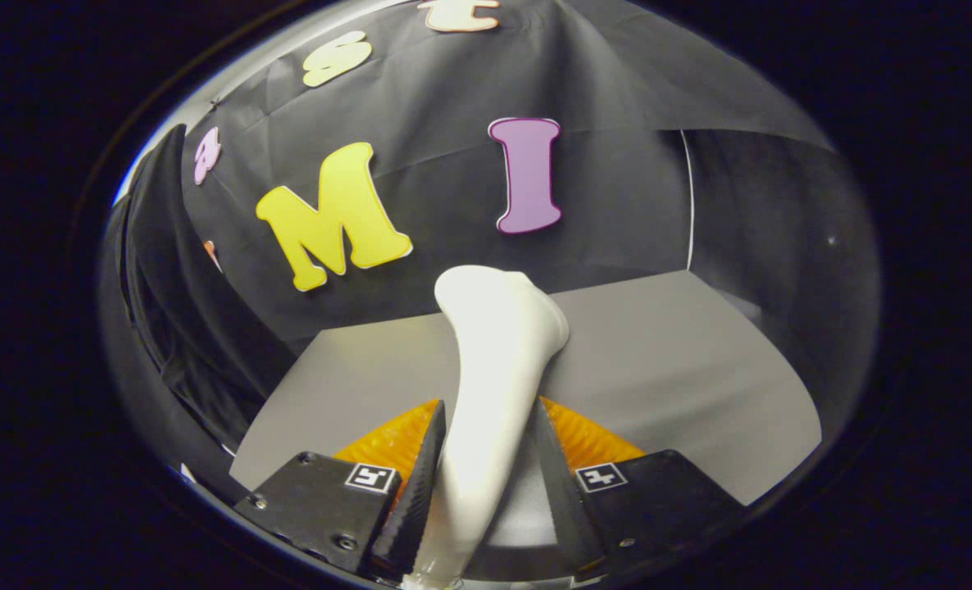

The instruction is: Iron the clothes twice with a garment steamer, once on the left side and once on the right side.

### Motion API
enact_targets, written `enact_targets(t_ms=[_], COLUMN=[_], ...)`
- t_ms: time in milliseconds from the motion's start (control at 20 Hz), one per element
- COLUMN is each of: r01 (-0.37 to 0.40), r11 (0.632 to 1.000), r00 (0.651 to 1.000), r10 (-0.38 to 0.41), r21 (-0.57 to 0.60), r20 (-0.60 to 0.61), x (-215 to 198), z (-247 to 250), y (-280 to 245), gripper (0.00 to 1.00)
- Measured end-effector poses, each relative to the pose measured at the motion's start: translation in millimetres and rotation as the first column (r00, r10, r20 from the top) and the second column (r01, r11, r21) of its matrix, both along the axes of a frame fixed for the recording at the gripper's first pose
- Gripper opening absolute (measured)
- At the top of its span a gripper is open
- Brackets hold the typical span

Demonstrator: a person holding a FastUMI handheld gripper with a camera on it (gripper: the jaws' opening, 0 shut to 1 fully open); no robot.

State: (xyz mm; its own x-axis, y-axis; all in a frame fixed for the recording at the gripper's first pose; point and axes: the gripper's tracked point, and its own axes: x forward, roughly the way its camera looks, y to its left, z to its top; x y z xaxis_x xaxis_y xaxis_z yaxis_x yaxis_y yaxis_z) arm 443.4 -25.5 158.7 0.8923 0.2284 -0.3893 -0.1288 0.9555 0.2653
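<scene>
A white garment steamer [498, 328] stands up between my fingers, its handle running down between them and its wider head rising above the tips. My gripper [488, 403] is shut on the handle, with both fingers pressing its sides near their tips. A dark garment [170, 303] hangs to the left of the fingers, well apart from the steamer head. The steamer's lower end is hidden below the fingers.
A grey table top [674, 369] spreads under and beyond the fingers, with its far edge against the black cloth wall [617, 205]. The wall closes the space behind and to the right.
</scene>
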Motion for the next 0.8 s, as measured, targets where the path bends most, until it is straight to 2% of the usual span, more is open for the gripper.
enact_targets(t_ms=[150, 300, 450, 800], r01=[0.005, 0.036, 0.055, 0.088], r11=[0.998, 0.991, 0.991, 0.992], r00=[1.0, 0.999, 0.998, 0.99], r10=[-0.005, -0.032, -0.057, -0.098], r21=[0.062, 0.131, 0.122, 0.094], r20=[-0.012, -0.032, 0.011, 0.102], x=[1, -7, -22, -81], z=[0, 6, 22, 53], y=[4, 1, 4, 29], gripper=[0.6, 0.49, 0.41, 0.39])
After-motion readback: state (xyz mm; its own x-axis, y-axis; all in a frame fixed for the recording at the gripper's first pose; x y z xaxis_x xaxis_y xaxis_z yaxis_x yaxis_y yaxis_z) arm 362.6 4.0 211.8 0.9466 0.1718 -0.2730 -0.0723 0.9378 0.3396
